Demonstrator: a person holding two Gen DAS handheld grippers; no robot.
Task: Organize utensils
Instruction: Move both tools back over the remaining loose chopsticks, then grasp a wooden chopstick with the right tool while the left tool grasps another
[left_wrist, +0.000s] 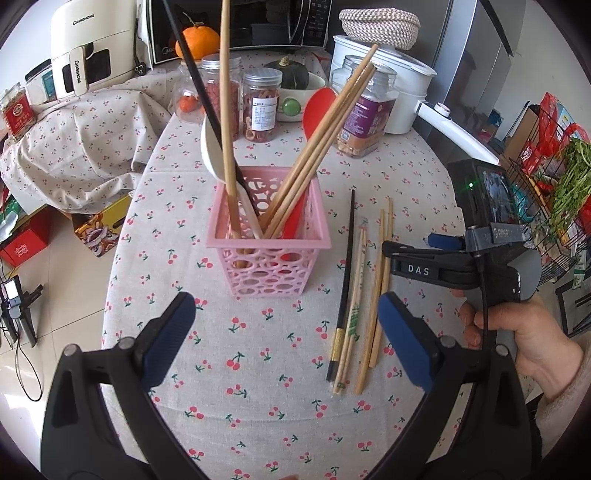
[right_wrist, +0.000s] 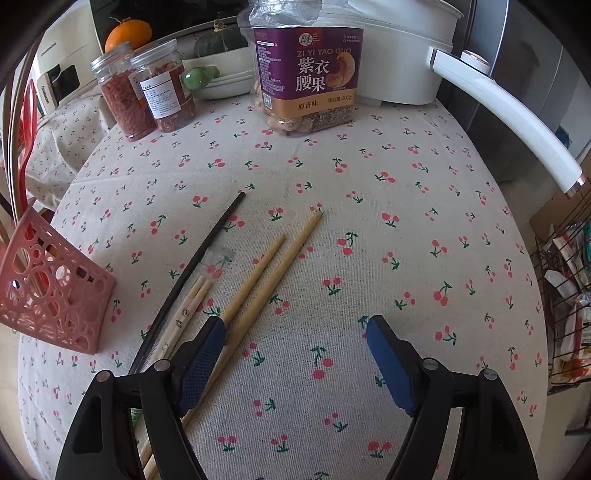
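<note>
A table under a cherry-print cloth (left_wrist: 258, 350) carries a pink basket (left_wrist: 267, 254). Just right of the basket lie a black chopstick (left_wrist: 347, 266), a wrapped pair (left_wrist: 356, 302) touching it, and two bare chopsticks (left_wrist: 380, 280). Behind the basket stand jars (left_wrist: 260, 105), a bowl (left_wrist: 299, 99), a nut jar (left_wrist: 364, 110) and a white pot (left_wrist: 402, 88).

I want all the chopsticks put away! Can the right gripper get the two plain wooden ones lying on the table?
Probably yes. The right gripper is open and low over the tablecloth, and the wooden chopsticks lie bare by its left finger, with nothing on top. It likely needs a small shift left to straddle them.
</note>
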